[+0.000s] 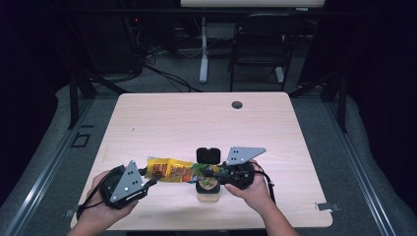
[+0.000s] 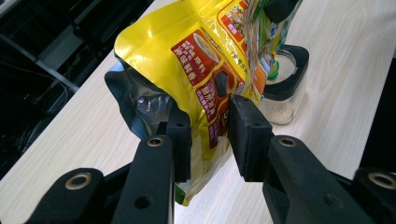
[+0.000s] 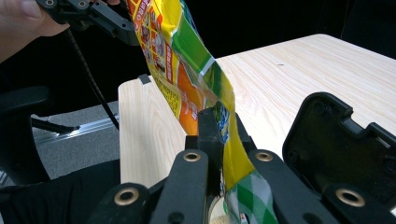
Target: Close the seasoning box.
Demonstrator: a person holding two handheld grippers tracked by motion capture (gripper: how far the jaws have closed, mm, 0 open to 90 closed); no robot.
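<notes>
I hold one yellow pouch (image 1: 169,170) stretched above the near worktop (image 1: 162,118), my left tool (image 2: 209,128) clamped on its open end, my right tool (image 3: 223,122) clamped on the other, over one open jar (image 1: 208,191). Tilted carelessly, contents could spill past the jar's mouth, or the flipped-back lid (image 1: 208,155) could catch the pouch.

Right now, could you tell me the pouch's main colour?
Yellow pouch, clearest in the left gripper view.
</notes>
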